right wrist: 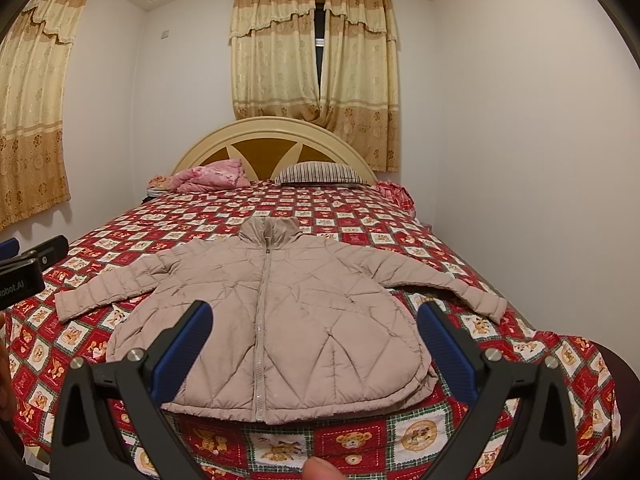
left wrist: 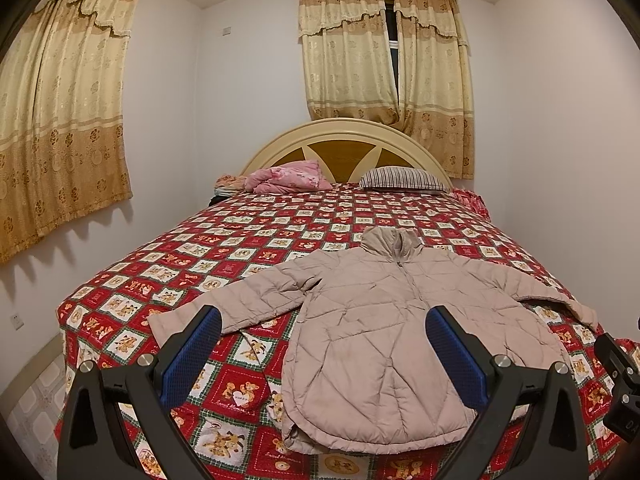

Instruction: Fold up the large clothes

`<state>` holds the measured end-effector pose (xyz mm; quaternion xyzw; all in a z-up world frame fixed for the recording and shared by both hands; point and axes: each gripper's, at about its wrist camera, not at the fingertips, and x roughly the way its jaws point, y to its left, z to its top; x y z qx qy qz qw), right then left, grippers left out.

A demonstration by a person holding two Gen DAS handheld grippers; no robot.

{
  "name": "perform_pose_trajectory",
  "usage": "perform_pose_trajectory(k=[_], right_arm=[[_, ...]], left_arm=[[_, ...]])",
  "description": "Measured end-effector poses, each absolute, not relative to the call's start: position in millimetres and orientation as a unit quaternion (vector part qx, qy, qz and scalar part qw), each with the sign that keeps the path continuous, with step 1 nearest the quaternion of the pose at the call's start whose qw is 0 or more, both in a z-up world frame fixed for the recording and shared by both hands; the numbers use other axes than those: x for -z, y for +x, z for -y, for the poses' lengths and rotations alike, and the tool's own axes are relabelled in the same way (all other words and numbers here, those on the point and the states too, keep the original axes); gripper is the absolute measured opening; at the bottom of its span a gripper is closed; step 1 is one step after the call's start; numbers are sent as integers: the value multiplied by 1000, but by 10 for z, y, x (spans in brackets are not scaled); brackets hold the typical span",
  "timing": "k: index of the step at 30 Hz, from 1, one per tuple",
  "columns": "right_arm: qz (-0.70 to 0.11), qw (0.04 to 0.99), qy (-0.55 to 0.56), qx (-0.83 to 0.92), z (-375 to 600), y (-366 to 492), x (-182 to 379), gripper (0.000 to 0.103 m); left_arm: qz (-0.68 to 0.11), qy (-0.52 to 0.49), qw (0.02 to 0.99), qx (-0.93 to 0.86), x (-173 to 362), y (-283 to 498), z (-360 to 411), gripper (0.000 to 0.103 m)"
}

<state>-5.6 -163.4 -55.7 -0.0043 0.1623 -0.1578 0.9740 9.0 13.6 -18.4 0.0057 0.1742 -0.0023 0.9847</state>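
Jacket (right wrist: pixel 276 320) lies flat, zipped, sleeves spread, just ahead of and below the left gripper (left wrist: pixel 324 344) and right gripper (right wrist: pixel 316 340), both gaping wide and empty. Slippery puffy quilting could slide from a shallow pinch, skewing the fold.

1. Left tool (left wrist: pixel 323 354): finger bases cut off by the bottom edge; its right finger hides part of the jacket (left wrist: pixel 372 344) hem.
2. Right tool (right wrist: pixel 315 350): both fingers overlap the jacket's lower corners.
3. Bed (right wrist: pixel 360 440): foot end out of frame.
4. Blurred fingertip (right wrist: pixel 320 469) at the bottom edge.
5. Bedspread print text too small to read.
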Motion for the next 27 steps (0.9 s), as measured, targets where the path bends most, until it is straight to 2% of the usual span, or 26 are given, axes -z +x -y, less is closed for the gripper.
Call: perform_pose_trajectory(k=[18,27], right_arm=[[-181,972,9,147,1593,49,654,103],[-236,952,112,160,2509,453,1088,103]], left_arm=[[-185,6,983,0,274,209,-206,102],[-205,40,978,9,651,1012,-82,102]])
